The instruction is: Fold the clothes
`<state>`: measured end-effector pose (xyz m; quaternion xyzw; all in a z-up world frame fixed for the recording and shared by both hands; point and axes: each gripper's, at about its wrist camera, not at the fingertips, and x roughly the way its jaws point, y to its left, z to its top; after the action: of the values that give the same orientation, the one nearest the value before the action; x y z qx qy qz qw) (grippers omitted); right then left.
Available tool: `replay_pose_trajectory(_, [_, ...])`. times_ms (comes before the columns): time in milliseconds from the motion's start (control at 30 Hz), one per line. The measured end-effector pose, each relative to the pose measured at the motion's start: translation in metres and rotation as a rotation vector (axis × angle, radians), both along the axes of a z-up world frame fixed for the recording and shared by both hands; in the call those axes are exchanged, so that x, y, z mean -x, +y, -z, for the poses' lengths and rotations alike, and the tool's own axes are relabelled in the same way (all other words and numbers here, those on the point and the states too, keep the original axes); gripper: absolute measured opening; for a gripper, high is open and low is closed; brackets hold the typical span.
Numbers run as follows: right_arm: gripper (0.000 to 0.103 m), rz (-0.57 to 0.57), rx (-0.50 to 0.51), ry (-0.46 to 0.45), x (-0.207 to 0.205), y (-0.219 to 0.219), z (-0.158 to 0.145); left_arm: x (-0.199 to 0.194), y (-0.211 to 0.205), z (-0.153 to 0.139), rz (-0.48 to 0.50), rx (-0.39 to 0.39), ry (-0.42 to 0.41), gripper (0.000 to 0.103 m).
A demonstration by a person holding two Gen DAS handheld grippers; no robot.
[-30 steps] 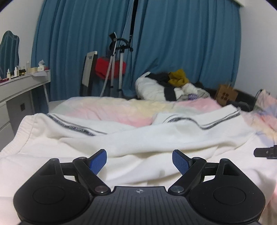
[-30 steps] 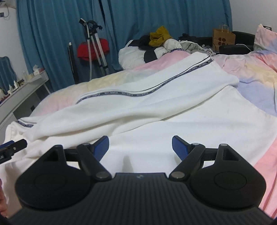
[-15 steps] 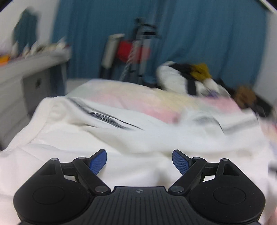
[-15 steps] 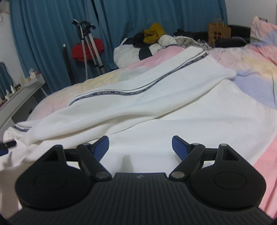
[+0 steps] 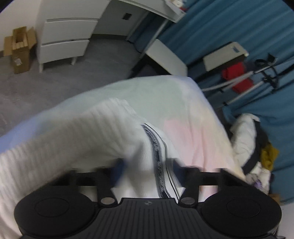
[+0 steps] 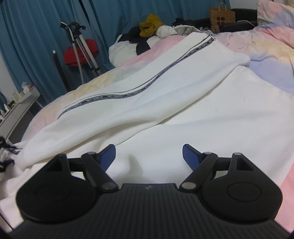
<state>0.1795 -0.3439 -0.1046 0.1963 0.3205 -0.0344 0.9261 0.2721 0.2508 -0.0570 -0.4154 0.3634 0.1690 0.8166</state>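
In the left wrist view, a box (image 5: 19, 48) is seen on the floor at the far left, with white drawers (image 5: 64, 38) beside it. These are not shown in the right view. The picture is blurred and tilted. The white pants (image 5: 73, 139) are seen close up, with the ribbed waistband lifted in a hump. A dark stripe (image 5: 156, 152) runs down the cloth between the two fingers of the left gripper (image 5: 147, 168). The fingers are spread apart, but they are blurred, so it cannot be told if cloth is pinched. To the right, the bed (image 5: 193, 128) is seen, then a tripod (image 5: 257, 79) by the curtain (image 5: 229, 23), and a heap of clothes (image 5: 257, 143) at the far right.

In the right wrist view, the picture is sharp. At the left, a desk (image 6: 20, 106) with small bottles is seen, then the tripod (image 6: 80, 44). The pants (image 6: 147, 103) are shown laid out long across the bed (image 6: 266, 60), which the left view does not show. One leg is laid over the other, and the stripe (image 6: 147, 84) runs along it. The right gripper (image 6: 148, 156) is held just over the cloth with its blue pads (image 6: 108, 156) wide apart, and nothing is held between them. At the far right, a paper bag (image 6: 222, 15) and a pillow (image 6: 273, 11) are seen.
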Motion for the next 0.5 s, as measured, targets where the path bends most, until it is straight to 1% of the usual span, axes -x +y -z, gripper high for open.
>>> replay_pose_trajectory(33, [0.081,0.004,-0.001,0.005,-0.002,0.0,0.002,-0.001,0.004,-0.007,-0.003,0.0,-0.012,0.007])
replay_pose_trajectory(200, [0.081,0.022,-0.001,0.018,-0.006,0.0,0.006,0.003,0.033,-0.063,-0.044,0.012,-0.146,0.005])
replay_pose_trajectory(233, [0.081,0.028,0.007,0.011,-0.006,0.0,0.005,-0.001,0.043,-0.075,-0.065,0.001,-0.174,0.005])
replay_pose_trajectory(300, [0.081,0.03,0.011,0.01,-0.007,0.0,0.005,-0.013,0.057,-0.086,-0.093,-0.037,-0.182,0.005])
replay_pose_trajectory(367, [0.081,0.032,0.014,0.009,-0.007,0.001,0.006,-0.024,0.067,-0.077,-0.115,-0.044,-0.169,0.006])
replay_pose_trajectory(500, [0.081,0.031,0.025,0.019,-0.009,0.002,0.009,-0.046,0.078,-0.028,-0.102,-0.043,-0.092,0.011])
